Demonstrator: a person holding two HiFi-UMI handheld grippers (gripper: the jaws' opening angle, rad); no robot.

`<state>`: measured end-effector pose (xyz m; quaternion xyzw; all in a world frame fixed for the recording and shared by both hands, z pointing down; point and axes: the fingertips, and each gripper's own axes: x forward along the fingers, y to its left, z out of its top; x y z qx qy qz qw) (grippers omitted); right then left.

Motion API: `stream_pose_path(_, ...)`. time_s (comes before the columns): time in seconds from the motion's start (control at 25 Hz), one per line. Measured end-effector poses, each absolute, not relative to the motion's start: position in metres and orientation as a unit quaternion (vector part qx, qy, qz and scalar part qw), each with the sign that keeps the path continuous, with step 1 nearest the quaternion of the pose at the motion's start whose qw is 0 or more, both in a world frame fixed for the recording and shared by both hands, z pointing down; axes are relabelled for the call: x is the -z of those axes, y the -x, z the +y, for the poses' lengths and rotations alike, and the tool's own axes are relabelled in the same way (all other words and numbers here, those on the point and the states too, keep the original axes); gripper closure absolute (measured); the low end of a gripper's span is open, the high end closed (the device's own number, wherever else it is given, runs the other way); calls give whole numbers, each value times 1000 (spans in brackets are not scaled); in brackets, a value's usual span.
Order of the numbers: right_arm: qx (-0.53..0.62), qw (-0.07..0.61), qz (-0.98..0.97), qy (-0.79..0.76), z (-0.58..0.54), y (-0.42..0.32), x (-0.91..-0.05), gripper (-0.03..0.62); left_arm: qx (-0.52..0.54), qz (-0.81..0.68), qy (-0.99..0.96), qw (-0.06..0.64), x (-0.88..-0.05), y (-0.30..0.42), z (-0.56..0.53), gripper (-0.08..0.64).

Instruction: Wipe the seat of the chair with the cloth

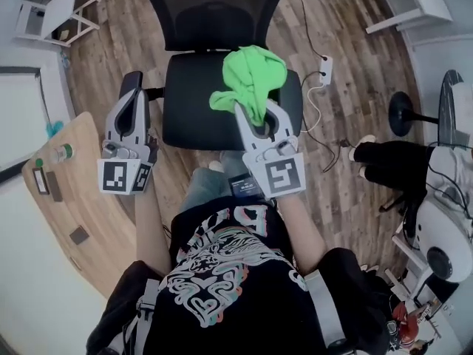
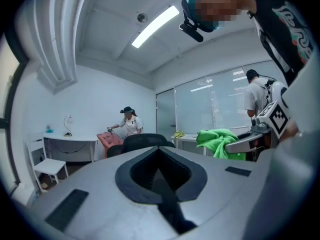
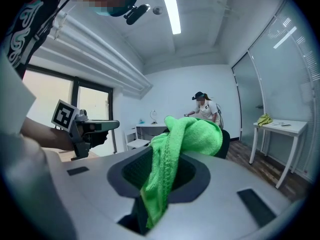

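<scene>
The right claw [image 3: 159, 176] is pinching the green cloth [image 3: 192, 134]. A fold of it runs down through the gap between the two jaws, and the rest bunches up in a loose heap past the tips. In the head view the right claw [image 1: 255, 117] points away from the person, and the cloth [image 1: 251, 80] hangs over the far right part of the black seat [image 1: 192, 102] of the chair [image 1: 211, 13]. Whether the cloth touches the seat cannot be told from here.

The left claw [image 2: 161, 176] is pressed together with nothing between its jaws. In the head view the left claw [image 1: 132, 83] sits beside the seat's left edge, over the wooden floor [image 1: 347, 43], well apart from the cloth. From the left gripper view the cloth [image 2: 217, 139] shows off to the right, gripped by the other tool.

Farther out, a wooden surface [image 1: 89, 205] lies at the person's left. On it lies a small clear bottle [image 1: 59, 154] with a green cap; what is inside cannot be made out. Two small dark flat things lie on the same surface. A white power strip [image 1: 325, 69] with its cable lies on the floor to the right of the chair.
</scene>
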<state>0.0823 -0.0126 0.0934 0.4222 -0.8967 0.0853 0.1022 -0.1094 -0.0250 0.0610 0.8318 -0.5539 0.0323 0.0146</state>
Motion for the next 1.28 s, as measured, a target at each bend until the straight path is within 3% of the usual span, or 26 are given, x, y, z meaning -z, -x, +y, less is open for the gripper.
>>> stream_pose_path(0.48,-120,141,-890,-417,-77,-62,-164,514,-54,-565,-821,60,-139,137,-98,571)
stream_pose_path(0.96,-181,199,-872,-410,-106,-33,-284,514,-142,-530,-808,214,-324,124,-121,571)
stream_pose_path(1.28,-222,248,-850,-409,-96,-43,-375,514,-172,-521,-797,253,-409,122,-112,571)
